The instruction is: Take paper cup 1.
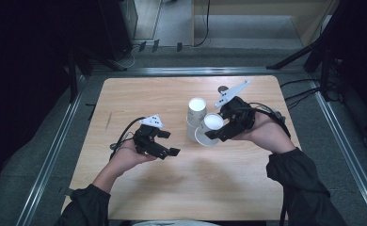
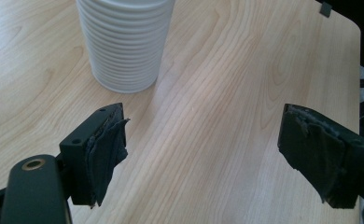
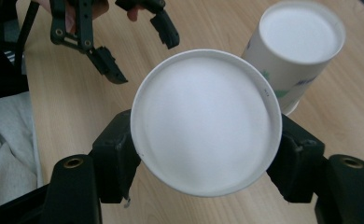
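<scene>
My right gripper [image 1: 215, 132] is shut on a white paper cup [image 1: 213, 123], tilted over the middle of the wooden table [image 1: 139, 94]. In the right gripper view its jaws press both sides of that cup [image 3: 206, 121], whose round white face is turned to the camera. A second white cup [image 1: 196, 107] stands on the table just left of and behind it, also seen as the printed cup [image 3: 301, 42]. My left gripper [image 1: 170, 143] hovers open at the left, its jaws [image 2: 201, 154] wide apart with only tabletop between them. A ribbed white cup [image 2: 124, 42] stands ahead of it.
The table's far and right edges lie close behind the cups. A small dark round thing [image 1: 222, 88] sits near the back edge. Metal rails [image 1: 54, 150] frame the table, and cables [image 1: 304, 94] trail on the floor at the right.
</scene>
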